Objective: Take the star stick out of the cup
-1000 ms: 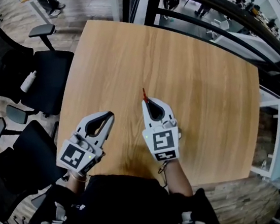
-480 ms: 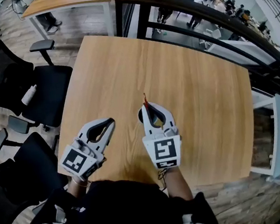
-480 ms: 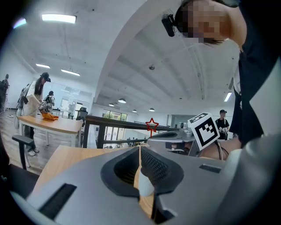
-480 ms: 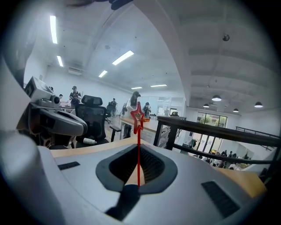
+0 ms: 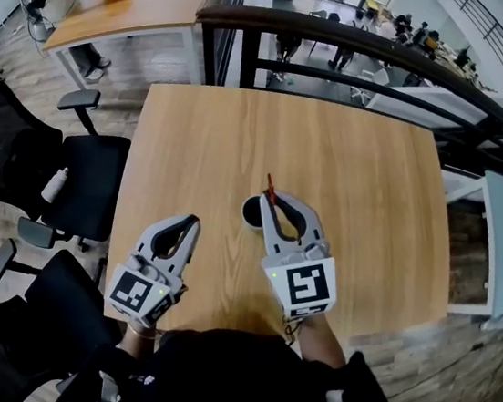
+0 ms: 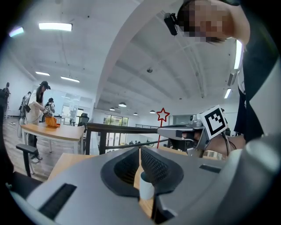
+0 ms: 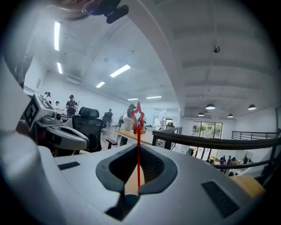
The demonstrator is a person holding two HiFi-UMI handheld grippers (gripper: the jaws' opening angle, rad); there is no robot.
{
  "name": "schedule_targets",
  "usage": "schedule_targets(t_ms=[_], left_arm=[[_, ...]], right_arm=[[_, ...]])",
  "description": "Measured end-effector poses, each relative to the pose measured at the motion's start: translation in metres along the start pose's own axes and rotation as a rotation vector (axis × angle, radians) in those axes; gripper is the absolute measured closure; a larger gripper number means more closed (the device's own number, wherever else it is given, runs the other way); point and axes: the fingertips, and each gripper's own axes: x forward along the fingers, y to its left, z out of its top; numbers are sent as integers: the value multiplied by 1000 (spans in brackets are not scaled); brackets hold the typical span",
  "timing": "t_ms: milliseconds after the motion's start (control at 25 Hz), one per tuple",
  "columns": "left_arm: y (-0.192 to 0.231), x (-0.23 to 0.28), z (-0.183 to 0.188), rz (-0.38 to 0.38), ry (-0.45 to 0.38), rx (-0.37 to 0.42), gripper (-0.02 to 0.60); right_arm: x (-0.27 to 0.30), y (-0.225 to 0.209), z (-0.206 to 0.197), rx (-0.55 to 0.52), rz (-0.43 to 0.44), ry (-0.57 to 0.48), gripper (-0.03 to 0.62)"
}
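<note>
Gripping the star stick [image 7: 138,154], the right gripper [image 5: 273,202] is clamping it upright, star on top. Cup [image 5: 249,212] is sitting on the table [image 5: 339,165], right under the tips. Lower end is hidden, so I'm judging the lift unfinished. Left gripper [image 5: 192,221] is idling, pinched on nothing.

The right hand-held gripper [image 5: 273,200], with the star stick [image 5: 269,184] pinched in its jaws, has pulled back toward the person. The cup [image 5: 252,212], hidden under it a second ago, now shows its dark rim on the bench [image 5: 347,155], just left of those jaws.
</note>
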Motion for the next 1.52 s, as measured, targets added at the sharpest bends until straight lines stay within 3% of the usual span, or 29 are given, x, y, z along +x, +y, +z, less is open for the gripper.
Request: schedule_targets(t_ms=[480,1040,1520], left_arm=[[-20,-17,16,-12,-26,32,558],[-40,-17,23,-48,-27,49,558],[-40,-19,14,-63,23,66,558]], right_arm=[[-37,8,37,0,-22,-75,569],[-62,5,40,42,-25,-87,569],[-61,11,36,45,-11,-80,569]])
